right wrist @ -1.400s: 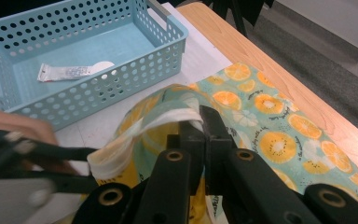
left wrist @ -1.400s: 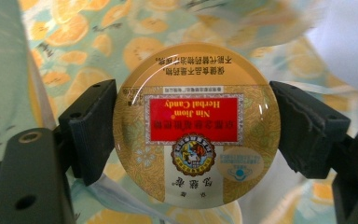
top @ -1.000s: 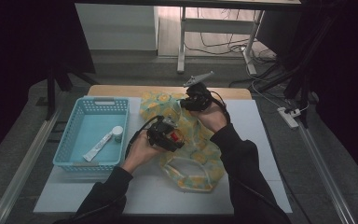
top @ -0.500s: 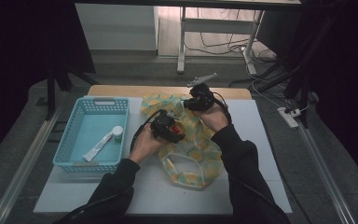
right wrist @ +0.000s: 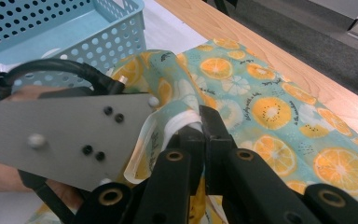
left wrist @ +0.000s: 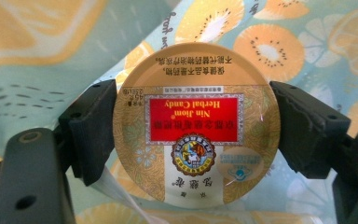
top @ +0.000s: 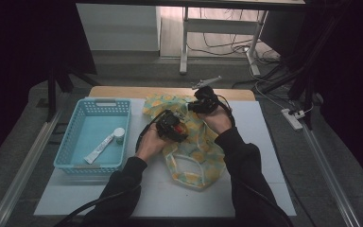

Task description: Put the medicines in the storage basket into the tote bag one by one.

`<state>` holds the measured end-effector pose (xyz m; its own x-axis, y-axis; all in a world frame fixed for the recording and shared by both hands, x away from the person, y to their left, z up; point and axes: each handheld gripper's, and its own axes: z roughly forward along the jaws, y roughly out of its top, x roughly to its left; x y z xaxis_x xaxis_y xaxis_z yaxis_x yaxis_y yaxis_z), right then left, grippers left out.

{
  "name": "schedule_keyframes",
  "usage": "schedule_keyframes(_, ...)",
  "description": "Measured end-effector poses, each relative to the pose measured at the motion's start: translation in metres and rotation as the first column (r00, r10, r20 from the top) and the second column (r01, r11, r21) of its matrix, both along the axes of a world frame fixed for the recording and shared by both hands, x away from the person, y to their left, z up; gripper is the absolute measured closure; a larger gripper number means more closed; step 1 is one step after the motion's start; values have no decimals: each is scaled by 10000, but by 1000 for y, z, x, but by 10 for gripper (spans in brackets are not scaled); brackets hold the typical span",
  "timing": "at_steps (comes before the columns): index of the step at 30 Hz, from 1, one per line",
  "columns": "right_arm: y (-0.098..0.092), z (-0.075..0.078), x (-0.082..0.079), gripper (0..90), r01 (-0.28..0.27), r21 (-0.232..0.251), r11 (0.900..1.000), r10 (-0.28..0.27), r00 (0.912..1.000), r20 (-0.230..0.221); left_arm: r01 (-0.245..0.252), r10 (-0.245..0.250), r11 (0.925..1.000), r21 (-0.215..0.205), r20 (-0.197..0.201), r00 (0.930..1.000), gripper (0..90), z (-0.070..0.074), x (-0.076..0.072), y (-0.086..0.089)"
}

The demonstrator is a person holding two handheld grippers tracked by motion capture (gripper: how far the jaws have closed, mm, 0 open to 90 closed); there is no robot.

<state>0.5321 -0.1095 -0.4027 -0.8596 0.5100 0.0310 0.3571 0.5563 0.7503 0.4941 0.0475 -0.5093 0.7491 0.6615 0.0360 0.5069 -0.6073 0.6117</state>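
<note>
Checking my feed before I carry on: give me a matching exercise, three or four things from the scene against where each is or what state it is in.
Things:
1. candy tin
2. fruit-print bag
3. white tube
4. right gripper

Places or states:
A. lying in the blue basket
B. clamped between the jaws of the left gripper
C. spread on the table, its rim pinched
D. shut on the bag's rim

Pairs: 1-B, 2-C, 3-A, 4-D
</note>
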Motion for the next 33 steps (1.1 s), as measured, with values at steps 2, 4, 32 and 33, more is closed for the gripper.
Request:
schedule_keyframes(2,0,-1,1,887,25,-7,10000,-25,10000,0,-86,85,9999,137,45,10000,208,-3,1,-2)
schedule_keyframes(4,0,-2,1,888,52,-17,10000,-52,10000,-15,-87,86,9998,165,29,10000,208,-6,3,-3)
schedule_keyframes(32,-2,-1,2,887,175,191,9997,-176,9998,56,1144,-1156,9894,-894,-83,9933,60,20,-22,-1)
schedule_keyframes(33,-2,-2,2,887,178,196,9996,-179,9998,56,1206,-1215,9887,-885,-45,9926,56,23,-25,-1)
